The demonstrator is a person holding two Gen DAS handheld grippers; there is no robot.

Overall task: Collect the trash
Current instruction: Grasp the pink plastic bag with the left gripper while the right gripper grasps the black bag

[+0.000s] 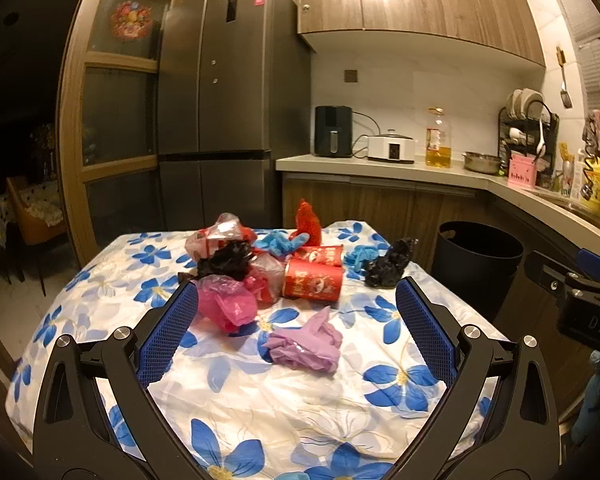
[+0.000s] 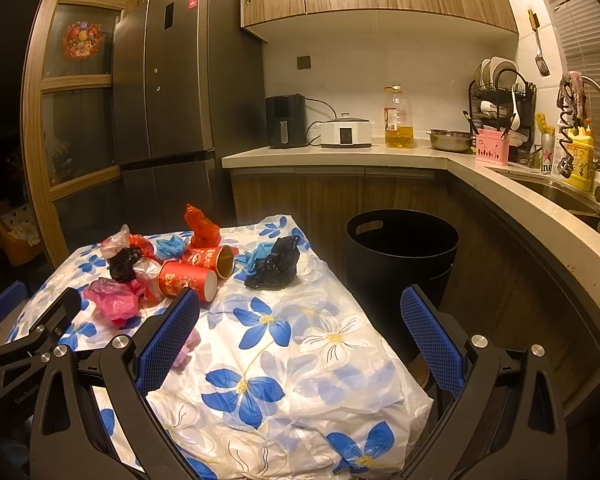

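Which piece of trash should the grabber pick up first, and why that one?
Probably the left gripper should ease forward and down onto the purple crumpled bag. Its jaws are open and empty, and that bag lies nearest, right between its fingers, apart from the pile. The black bin stands beside the table, ready for it.

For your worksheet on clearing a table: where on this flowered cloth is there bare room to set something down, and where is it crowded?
Bare cloth lies on the near side of the table, from the purple bag back to the open left tongs, and along the edge by the black bin. The far half is crowded: red cups, pink bag, black bags.
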